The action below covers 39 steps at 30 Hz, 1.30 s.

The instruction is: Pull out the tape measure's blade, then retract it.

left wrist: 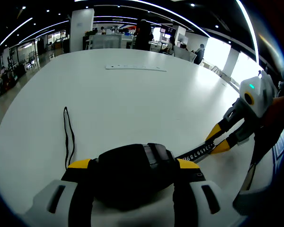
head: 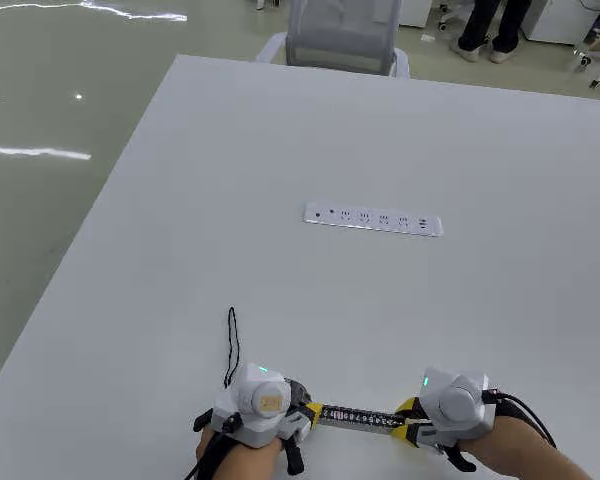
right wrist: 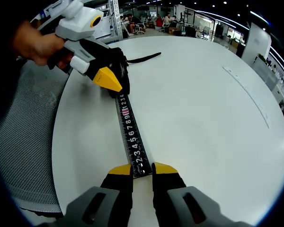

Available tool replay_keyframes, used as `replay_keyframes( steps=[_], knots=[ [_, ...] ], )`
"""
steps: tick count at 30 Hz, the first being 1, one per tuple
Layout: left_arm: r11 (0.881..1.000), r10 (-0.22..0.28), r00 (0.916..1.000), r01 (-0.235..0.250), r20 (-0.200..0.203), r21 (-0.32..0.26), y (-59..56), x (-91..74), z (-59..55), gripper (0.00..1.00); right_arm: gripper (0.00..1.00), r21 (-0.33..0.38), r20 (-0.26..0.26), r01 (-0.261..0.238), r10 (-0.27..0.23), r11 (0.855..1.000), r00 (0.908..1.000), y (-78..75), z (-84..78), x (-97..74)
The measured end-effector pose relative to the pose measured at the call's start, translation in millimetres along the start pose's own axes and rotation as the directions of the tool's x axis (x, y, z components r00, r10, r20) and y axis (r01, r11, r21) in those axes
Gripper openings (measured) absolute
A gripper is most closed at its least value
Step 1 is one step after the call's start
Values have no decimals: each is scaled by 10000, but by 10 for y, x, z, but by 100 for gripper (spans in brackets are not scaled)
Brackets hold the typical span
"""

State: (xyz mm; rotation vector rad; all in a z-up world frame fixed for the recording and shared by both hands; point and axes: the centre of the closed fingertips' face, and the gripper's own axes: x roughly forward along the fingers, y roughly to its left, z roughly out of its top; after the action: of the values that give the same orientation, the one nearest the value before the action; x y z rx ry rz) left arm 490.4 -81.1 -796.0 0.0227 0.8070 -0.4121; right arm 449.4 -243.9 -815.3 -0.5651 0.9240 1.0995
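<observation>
Our left gripper (left wrist: 132,164) clamps the black tape measure (left wrist: 132,182) between its jaws, near the table's (head: 380,130) six o'clock edge. Our right gripper (right wrist: 142,171), at its three o'clock, is nearly closed, seemingly pinching the tip of the drawn-out blade (right wrist: 130,125) lying flat between them.

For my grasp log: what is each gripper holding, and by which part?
The left gripper clamps the tape measure case; the right gripper pinches the blade at its free end.

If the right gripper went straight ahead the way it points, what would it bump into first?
Probably the black tape measure case held by the left gripper, following the black numbered blade the right gripper pinches.
</observation>
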Motion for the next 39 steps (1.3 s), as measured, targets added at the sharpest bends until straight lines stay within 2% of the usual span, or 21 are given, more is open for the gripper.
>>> replay_keyframes(
  steps=[39],
  knots=[
    [10000, 0, 10000, 0, -33, -36, 8, 9, -8, 65, 14, -67, 96, -76, 76, 9999, 9999, 30, 105, 82]
  ],
)
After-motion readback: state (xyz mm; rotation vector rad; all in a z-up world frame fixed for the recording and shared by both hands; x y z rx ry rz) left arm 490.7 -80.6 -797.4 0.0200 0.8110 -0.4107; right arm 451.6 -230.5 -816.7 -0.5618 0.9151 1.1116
